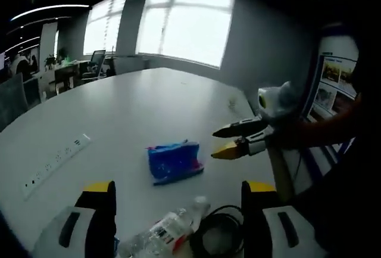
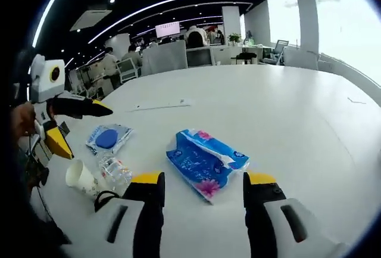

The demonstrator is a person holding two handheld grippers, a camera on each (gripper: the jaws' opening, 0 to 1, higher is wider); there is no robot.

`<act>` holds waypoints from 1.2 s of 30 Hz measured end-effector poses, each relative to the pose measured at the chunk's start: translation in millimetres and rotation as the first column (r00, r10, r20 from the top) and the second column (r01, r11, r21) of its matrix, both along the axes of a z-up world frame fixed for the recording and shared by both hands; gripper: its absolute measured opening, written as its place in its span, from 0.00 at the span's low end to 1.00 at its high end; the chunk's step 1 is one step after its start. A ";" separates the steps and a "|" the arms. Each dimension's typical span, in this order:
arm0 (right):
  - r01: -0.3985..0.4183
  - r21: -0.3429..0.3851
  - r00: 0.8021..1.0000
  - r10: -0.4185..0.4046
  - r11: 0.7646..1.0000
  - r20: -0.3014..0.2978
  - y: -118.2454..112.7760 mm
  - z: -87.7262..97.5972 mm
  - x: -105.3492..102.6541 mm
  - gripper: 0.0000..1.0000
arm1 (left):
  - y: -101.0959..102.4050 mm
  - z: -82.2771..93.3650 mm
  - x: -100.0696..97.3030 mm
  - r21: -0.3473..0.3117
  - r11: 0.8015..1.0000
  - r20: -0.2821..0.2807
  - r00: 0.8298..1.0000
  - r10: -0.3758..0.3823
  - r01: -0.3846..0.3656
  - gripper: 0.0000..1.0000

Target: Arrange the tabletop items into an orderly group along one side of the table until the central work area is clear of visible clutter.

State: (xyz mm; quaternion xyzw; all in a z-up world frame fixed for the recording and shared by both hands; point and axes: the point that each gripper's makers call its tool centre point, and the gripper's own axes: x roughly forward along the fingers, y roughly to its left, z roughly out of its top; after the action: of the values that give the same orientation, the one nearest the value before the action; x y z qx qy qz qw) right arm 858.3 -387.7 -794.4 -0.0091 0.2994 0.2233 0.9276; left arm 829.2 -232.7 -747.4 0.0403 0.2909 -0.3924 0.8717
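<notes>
White table point(image 2: 286, 109) mostly bare: cup point(image 2: 81, 177), bottle point(image 2: 114, 171) and pouch point(image 2: 108, 138) grouped at one edge, tissue pack point(image 2: 205, 161) left between the open, empty right gripper point(image 2: 202, 201); left gripper point(image 1: 175, 210) likewise open and empty

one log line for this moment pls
left gripper open | right gripper open | tissue pack mid-table, untouched | bottle, cup near edge

left gripper view: low over the tabletop point(image 1: 119, 109), facing the windows point(image 1: 184, 19), near a blue tissue pack point(image 1: 174, 161) just ahead of its fingers point(image 1: 98, 210). right gripper view: low too, facing the open office, same tissue pack point(image 2: 205, 161) close ahead. shared: tabletop point(image 2: 286, 109), pack, plastic bottle point(image 1: 169, 231) point(image 2: 114, 171). each view catches the other gripper: right gripper point(image 1: 229, 142) and left gripper point(image 2: 83, 126).
</notes>
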 end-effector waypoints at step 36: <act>0.192 -0.002 0.977 -0.191 0.981 -0.095 -10.5 -41.0 17.6 0.19 | -29.2 -75.2 75.1 0.102 0.995 -0.059 0.998 0.000 0.006 0.39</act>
State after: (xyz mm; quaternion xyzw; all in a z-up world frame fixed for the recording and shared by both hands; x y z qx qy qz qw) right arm 875.9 -398.2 -835.3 0.0338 0.3417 0.1343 0.9295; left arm 904.3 -261.8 -822.6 0.0738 0.3361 -0.3793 0.8589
